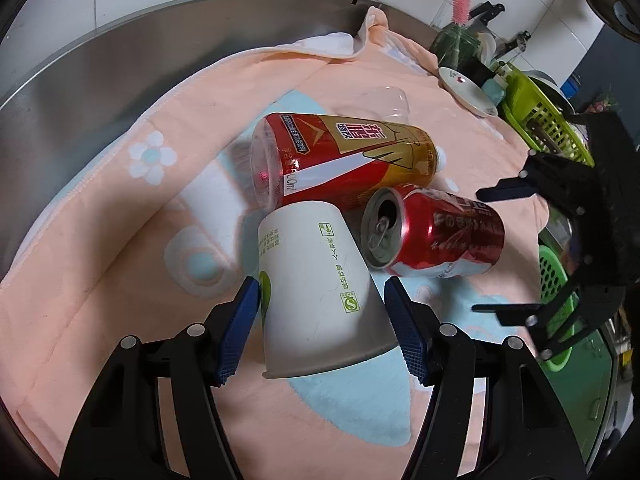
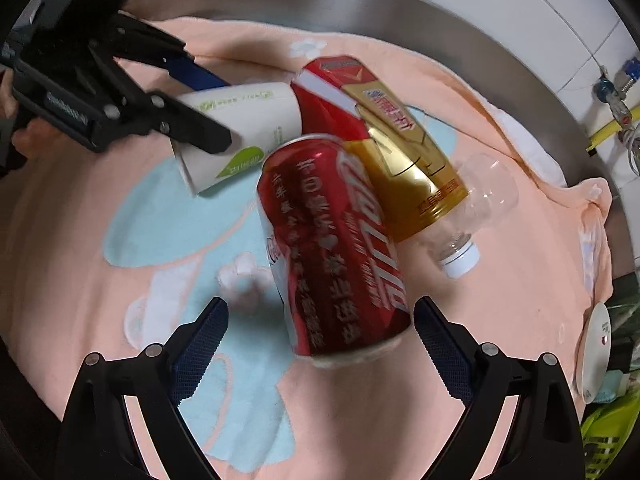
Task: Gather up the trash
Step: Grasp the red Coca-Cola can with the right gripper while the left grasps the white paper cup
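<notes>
The towel [image 1: 100, 248] is soft peach terry cloth, fuzzy and matt, with pale blue and white patches woven in. The paper cup [image 1: 316, 300] is plain matt white paper with green print. The soda can [image 1: 436, 236] is glossy red metal, its top bare silvery aluminium. The bottle [image 1: 344, 156] is clear plastic wrapped in a shiny red and gold film label, white plastic cap [image 2: 460, 260]. The counter [image 1: 120, 64] looks like brushed stainless steel, dull sheen. Gripper pads [image 1: 240, 328] are blue textured rubber on matt black plastic.
</notes>
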A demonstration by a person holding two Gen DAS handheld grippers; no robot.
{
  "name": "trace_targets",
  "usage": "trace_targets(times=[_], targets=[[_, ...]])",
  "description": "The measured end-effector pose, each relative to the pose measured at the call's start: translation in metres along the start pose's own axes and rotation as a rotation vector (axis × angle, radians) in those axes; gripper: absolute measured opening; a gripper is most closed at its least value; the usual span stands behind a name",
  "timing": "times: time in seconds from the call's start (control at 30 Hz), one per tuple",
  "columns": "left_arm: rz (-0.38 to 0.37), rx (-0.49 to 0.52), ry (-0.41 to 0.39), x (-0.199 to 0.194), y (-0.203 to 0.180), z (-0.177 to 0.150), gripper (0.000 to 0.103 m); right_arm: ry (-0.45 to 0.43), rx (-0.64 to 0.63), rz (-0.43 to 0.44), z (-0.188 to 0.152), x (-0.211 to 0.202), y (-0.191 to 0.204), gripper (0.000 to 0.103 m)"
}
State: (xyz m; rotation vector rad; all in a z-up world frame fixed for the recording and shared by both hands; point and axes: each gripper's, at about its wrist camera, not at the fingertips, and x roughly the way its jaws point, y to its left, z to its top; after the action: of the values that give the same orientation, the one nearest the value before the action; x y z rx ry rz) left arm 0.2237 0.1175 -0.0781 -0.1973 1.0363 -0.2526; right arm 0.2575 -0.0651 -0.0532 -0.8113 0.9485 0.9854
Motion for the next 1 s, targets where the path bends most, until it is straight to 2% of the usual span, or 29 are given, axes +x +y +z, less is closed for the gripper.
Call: trace_targets(times=[0.17,0.4,0.5,0.6,0.7,0.87,0.93,1.0], targets=[[0.012,0.015,0.007,-0.001,-0.002,0.001,0.064,-0.015,0.018,0.001,0.014,-0.001,-0.005,0.091],[0.006,0.009,0.02,-0.002,0.002,0.0,0.065,-0.008,0.061,0.033,0.031,0.026,-0.009,0.09],[0.008,0.003,0.027,-0.002,0.003,0.002,0.066,-0.009,0.084,0.043,0.033,0.032,-0.007,0.077],[0.032,0.015,0.041,0.002,-0.002,0.005,0.071,-0.011,0.093,0.013,0.032,0.03,-0.006,0.074],[0.04,0.022,0.051,0.006,-0.005,0.008,0.071,-0.033,0.137,0.01,0.026,0.018,-0.006,0.074],[0.033,-0.022,0.079,0.017,-0.001,0.011,0.073,-0.069,0.227,-0.001,0.004,-0.005,-0.006,0.074],[0.028,-0.025,0.082,0.02,-0.003,0.01,0.068,-0.083,0.258,-0.011,-0.007,-0.014,-0.004,0.074],[0.031,-0.024,0.07,0.019,-0.006,0.006,0.067,-0.096,0.294,-0.018,-0.02,-0.024,0.001,0.074]])
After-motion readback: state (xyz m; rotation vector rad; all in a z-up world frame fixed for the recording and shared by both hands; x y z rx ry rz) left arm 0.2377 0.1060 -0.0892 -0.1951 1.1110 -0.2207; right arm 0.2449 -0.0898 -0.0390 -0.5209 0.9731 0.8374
